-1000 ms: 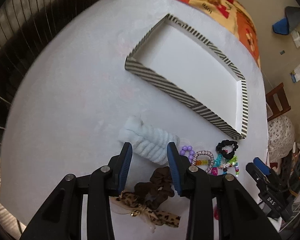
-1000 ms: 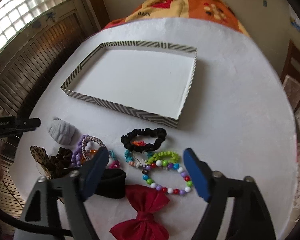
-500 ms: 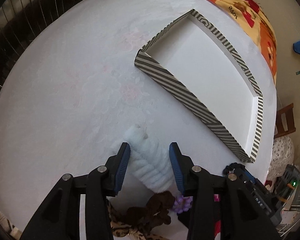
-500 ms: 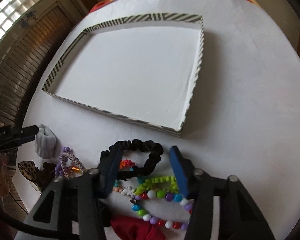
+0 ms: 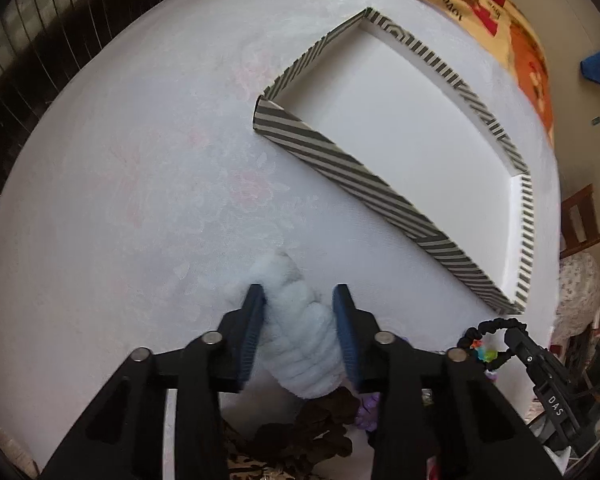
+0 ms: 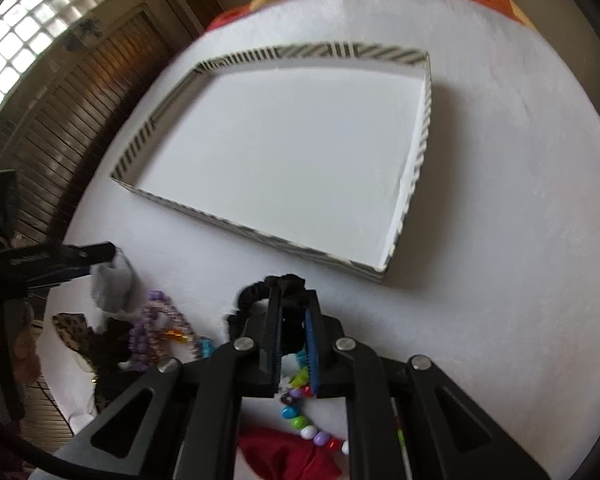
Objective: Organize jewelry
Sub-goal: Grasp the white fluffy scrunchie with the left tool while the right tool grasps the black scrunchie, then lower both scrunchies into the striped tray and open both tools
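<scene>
A shallow striped tray (image 5: 364, 172) with a white floor lies on the white table; it also shows in the right wrist view (image 6: 268, 236). My left gripper (image 5: 300, 300) is shut on a fluffy white scrunchie (image 5: 300, 344), which also shows in the right wrist view (image 6: 114, 284). My right gripper (image 6: 294, 300) is shut on a black scrunchie (image 6: 252, 294), just in front of the tray's near wall. The black scrunchie and the right gripper's tip also show in the left wrist view (image 5: 496, 326).
Near the table's front edge lie a brown scrunchie (image 5: 320, 428), a leopard bow (image 6: 70, 330), purple beads (image 6: 156, 316), a multicoloured bead bracelet (image 6: 308, 428) and a red bow (image 6: 288, 456). A wooden shutter (image 6: 80, 120) stands left, a chair (image 5: 580, 216) right.
Both grippers moved forward and down and closed. The left shut on the white scrunchie, the right narrowed from wide open and shut on the black scrunchie.
</scene>
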Tool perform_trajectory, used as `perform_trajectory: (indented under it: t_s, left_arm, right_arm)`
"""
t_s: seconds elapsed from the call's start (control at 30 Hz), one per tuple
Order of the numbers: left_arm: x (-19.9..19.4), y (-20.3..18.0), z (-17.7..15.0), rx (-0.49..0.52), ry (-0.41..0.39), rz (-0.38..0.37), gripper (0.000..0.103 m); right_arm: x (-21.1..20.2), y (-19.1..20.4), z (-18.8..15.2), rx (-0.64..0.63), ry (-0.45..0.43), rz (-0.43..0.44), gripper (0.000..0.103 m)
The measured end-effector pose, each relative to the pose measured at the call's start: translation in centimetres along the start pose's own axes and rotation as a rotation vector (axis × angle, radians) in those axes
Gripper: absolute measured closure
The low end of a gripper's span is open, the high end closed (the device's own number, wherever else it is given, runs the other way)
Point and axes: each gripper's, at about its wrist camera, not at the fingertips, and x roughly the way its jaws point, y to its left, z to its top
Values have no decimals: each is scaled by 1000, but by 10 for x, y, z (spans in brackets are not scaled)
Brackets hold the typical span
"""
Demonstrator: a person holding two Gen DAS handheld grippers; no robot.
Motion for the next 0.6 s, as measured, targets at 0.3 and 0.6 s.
perform_trajectory:
  t_s: [0.3,0.6]
  left_arm:
    - [-51,-17,10,72,-90,-69,87]
    - [-74,-62,57,187,-210,-31,87]
  right_arm:
    - [-53,9,20,1,-111,28,93]
    - [-58,6,55,12,-161,-18,93]
